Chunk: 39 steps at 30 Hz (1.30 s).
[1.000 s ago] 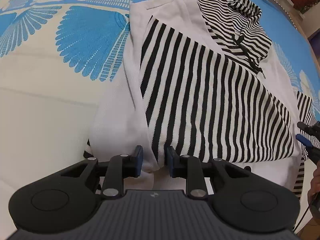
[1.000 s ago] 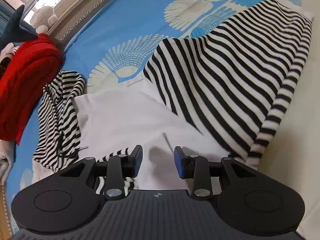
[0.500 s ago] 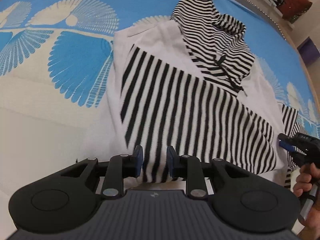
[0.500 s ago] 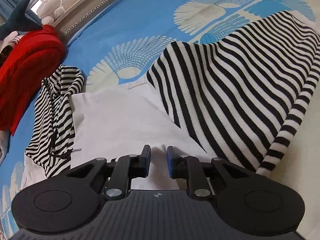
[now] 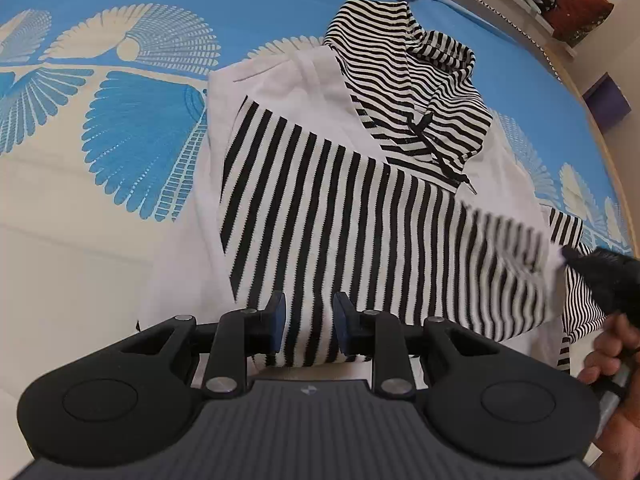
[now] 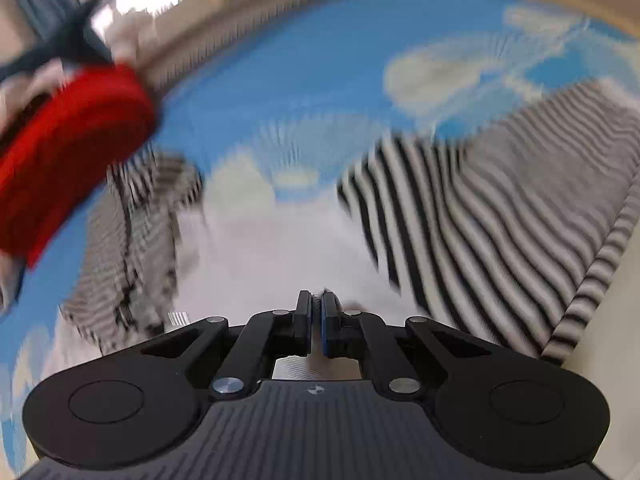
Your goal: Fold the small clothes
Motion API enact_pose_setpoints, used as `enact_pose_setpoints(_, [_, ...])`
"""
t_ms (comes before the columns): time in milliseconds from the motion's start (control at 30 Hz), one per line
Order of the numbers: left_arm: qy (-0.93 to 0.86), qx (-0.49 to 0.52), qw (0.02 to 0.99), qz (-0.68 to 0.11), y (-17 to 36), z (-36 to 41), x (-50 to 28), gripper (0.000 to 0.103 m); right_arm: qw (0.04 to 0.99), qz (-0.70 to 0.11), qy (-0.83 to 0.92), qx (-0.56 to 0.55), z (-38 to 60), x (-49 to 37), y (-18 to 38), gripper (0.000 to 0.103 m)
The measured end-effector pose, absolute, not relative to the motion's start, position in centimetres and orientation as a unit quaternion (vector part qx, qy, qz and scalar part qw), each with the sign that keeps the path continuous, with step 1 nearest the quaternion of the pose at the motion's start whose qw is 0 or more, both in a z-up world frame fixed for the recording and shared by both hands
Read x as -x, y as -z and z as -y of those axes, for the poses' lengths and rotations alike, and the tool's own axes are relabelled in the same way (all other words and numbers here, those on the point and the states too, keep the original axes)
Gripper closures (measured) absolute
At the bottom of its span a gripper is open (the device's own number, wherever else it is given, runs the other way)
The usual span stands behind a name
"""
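A: Where's free room?
B: Left of the hoodie (image 5: 360, 216), bare bedspread (image 5: 80, 264) stretches wide.
A: And blocked?
B: Red bundle (image 6: 68, 148) crowds the hood's far side; the right gripper (image 5: 600, 276) flanks the hem.

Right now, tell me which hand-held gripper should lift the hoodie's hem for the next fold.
Right. The right hand-held gripper has just closed on the white hoodie and is pulling its edge. The left hand-held gripper hangs part-open over the striped sleeve, gripping nothing.
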<state>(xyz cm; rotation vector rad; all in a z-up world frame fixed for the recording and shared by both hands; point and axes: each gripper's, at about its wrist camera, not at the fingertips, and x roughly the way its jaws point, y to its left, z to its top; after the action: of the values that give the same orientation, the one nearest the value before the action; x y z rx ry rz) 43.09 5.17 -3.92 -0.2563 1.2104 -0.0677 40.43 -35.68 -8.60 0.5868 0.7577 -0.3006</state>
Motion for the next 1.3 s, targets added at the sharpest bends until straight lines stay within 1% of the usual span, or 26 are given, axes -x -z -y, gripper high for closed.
enact_pose_setpoints(100, [0.026, 0.117, 0.812, -0.571, 4.3, -5.3, -43.2, 0.075, 0.878, -0.351, 0.174, -0.276, 35.7, -40.1, 7.9, 0.098])
enact_pose_setpoints(167, [0.025, 0.116, 0.811, -0.573, 4.5, -5.2, -43.2, 0.075, 0.858, -0.386, 0.219, -0.258, 35.9, -40.4, 8.8, 0.094])
enact_pose_setpoints(200, [0.025, 0.115, 0.811, -0.573, 4.5, -5.2, -43.2, 0.075, 0.849, -0.397, 0.235, -0.257, 36.0, -40.3, 9.1, 0.092])
enact_pose_setpoints(233, [0.026, 0.114, 0.811, -0.573, 4.5, -5.1, -43.2, 0.075, 0.846, -0.395, 0.242, -0.266, 36.2, -39.9, 9.3, 0.091])
enact_pose_setpoints(367, [0.029, 0.112, 0.812, -0.573, 4.5, -4.7, -43.2, 0.075, 0.866, -0.373, 0.212, -0.258, 33.9, -39.0, 7.9, 0.091])
enact_pose_setpoints(433, [0.030, 0.112, 0.812, -0.572, 4.4, -4.4, -43.3, 0.075, 0.872, -0.380, 0.166, -0.259, 32.5, -38.5, 7.4, 0.085])
enact_pose_setpoints(467, [0.030, 0.112, 0.813, -0.571, 4.4, -4.3, -43.3, 0.075, 0.869, -0.390, 0.148, -0.268, 32.4, -38.3, 7.7, 0.080])
enact_pose_setpoints(500, [0.031, 0.112, 0.813, -0.570, 4.3, -4.1, -43.3, 0.075, 0.861, -0.407, 0.136, -0.274, 32.3, -38.2, 8.3, 0.079])
enact_pose_setpoints(600, [0.036, 0.111, 0.815, -0.567, 3.9, -3.4, -43.5, 0.075, 0.822, -0.483, 0.147, -0.266, 33.1, -38.2, 11.2, 0.078])
enact_pose_setpoints(667, [0.039, 0.110, 0.817, -0.565, 3.7, -2.9, -43.5, 0.075, 0.821, -0.464, 0.147, -0.298, 34.6, -37.5, 11.0, 0.078])
enact_pose_setpoints(700, [0.041, 0.109, 0.818, -0.564, 3.6, -2.7, -43.5, 0.075, 0.826, -0.455, 0.152, -0.295, 35.2, -37.5, 10.1, 0.075])
enact_pose_setpoints(733, [0.043, 0.109, 0.819, -0.562, 3.4, -2.4, -43.5, 0.075, 0.837, -0.440, 0.156, -0.285, 35.7, -37.3, 9.2, 0.073])
enact_pose_setpoints(800, [0.048, 0.105, 0.822, -0.557, 3.0, -1.9, -43.5, 0.074, 0.860, -0.402, 0.159, -0.272, 37.3, -37.0, 7.6, 0.063])
enact_pose_setpoints(833, [0.050, 0.102, 0.824, -0.556, 2.9, -1.7, -43.5, 0.073, 0.864, -0.391, 0.167, -0.270, 38.2, -36.7, 7.3, 0.061])
enact_pose_setpoints(1033, [0.052, 0.089, 0.826, -0.555, 2.9, -0.6, -43.6, 0.073, 0.842, -0.370, 0.250, -0.304, 47.6, -35.0, 7.9, 0.060])
enact_pose_setpoints(1133, [0.053, 0.085, 0.827, -0.553, 2.8, -0.2, -43.8, 0.073, 0.836, -0.347, 0.288, -0.314, 52.3, -33.8, 8.0, 0.060])
enact_pose_setpoints(1300, [0.054, 0.078, 0.830, -0.550, 2.8, 0.4, -44.0, 0.073, 0.805, -0.318, 0.330, -0.377, 58.3, -31.6, 9.2, 0.060])
